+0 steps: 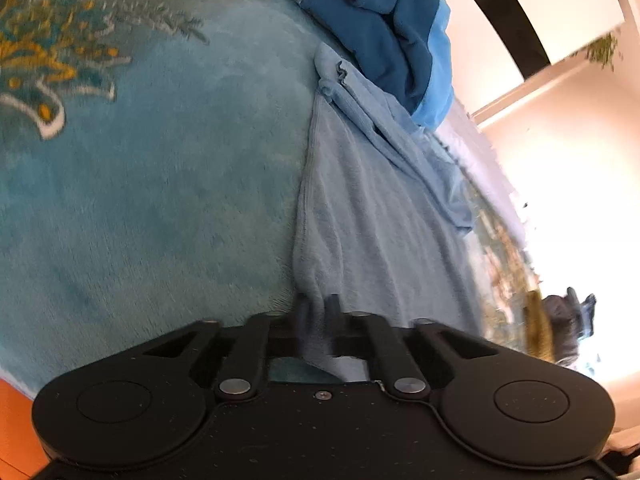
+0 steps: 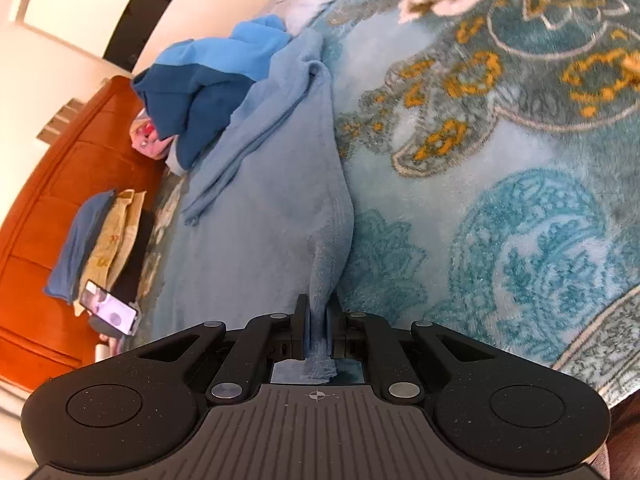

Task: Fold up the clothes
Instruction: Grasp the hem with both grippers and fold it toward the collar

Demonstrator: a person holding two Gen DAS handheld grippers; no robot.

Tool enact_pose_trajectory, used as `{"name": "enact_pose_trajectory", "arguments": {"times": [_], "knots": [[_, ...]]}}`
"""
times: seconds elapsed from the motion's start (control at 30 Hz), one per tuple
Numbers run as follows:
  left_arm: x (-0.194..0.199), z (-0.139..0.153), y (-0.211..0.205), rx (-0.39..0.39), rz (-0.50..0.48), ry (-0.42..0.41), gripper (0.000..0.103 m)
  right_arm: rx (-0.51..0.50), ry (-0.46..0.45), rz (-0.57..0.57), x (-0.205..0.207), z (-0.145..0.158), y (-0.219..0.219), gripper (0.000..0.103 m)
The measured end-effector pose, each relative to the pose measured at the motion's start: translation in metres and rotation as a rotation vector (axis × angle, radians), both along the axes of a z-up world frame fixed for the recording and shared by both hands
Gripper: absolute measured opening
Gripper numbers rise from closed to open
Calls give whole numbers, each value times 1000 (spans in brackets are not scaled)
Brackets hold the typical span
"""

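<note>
Bright daylight, blown-out walls, motion blur, strong fisheye warping.

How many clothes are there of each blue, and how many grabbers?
Pale blue garment: 1
Dark and bright blue garment: 1
Grippers, left gripper and right gripper, both pinching the pale blue garment: 2
Total: 4

Towel point(image 2: 256, 240) on blanket point(image 2: 500, 208), near end between both grippers' fingers; clothes pile point(image 2: 200, 96) on its far end; phone point(image 2: 108, 314) left.

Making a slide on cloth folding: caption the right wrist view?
Right gripper pinching a light blue towel edge on a patterned blanket.
</note>
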State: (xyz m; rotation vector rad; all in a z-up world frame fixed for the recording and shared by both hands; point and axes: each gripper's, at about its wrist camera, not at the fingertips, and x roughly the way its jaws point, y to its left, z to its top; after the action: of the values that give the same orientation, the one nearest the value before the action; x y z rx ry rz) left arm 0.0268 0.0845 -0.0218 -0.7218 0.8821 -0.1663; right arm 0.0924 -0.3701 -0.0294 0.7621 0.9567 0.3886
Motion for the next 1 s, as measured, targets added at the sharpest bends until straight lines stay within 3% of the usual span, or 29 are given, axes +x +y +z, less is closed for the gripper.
{"name": "enact_pose_trajectory", "arguments": {"times": [0.17, 0.53, 0.73, 1.0], "knots": [[0, 9, -5, 61, -47, -45, 1, 27, -23, -32, -4, 8, -9, 4], [17, 42, 3, 56, -134, -214, 1, 6, -131, -1, 20, 47, -9, 4], [40, 52, 1, 50, -126, -260, 1, -36, -199, 8, 47, 73, 0, 4], [77, 63, 7, 63, -83, -304, 1, -43, -236, 6, 85, 84, 3, 4]]}}
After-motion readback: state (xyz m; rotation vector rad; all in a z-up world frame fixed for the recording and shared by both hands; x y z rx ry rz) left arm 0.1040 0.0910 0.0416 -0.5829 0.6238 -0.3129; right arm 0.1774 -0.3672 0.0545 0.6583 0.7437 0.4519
